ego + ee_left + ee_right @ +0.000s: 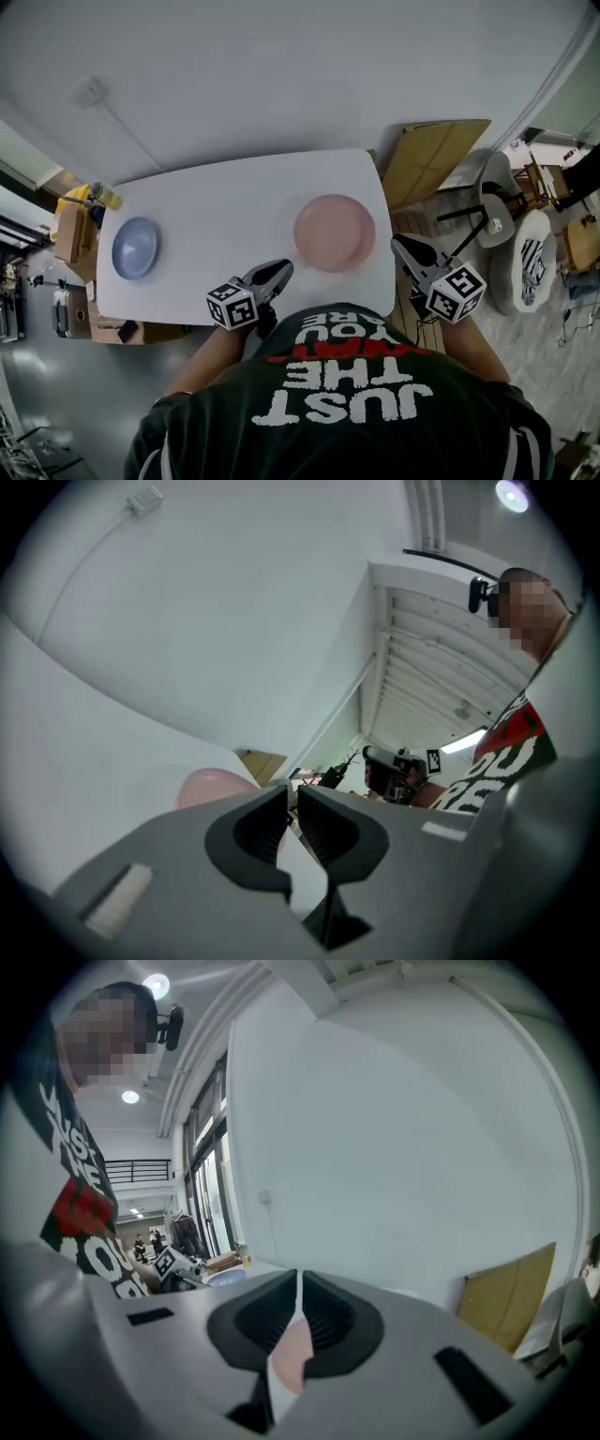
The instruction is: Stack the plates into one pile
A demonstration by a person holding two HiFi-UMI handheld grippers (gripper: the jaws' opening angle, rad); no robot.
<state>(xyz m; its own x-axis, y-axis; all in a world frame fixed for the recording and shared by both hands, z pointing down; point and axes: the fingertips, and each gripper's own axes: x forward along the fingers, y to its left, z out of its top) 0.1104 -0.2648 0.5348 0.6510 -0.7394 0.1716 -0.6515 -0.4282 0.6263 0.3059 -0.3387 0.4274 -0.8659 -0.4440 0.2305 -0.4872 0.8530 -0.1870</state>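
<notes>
On the white table (225, 202) a blue plate (136, 247) lies near the left end and a pink plate (335, 232) near the right end, well apart. My left gripper (281, 270) hovers over the table's front edge, just left of the pink plate, shut with nothing between its jaws. In the left gripper view the pink plate (211, 785) shows past the closed jaws of that gripper (292, 803). My right gripper (401, 244) hangs beyond the table's right edge, beside the pink plate. Its jaws meet at the tips in the right gripper view (298, 1288), and nothing is held.
A cardboard sheet (431, 155) leans by the table's far right corner. Chairs (497, 202) stand further right. Boxes (70, 230) and a yellow bottle (103, 195) crowd the left end. A white wall runs behind the table.
</notes>
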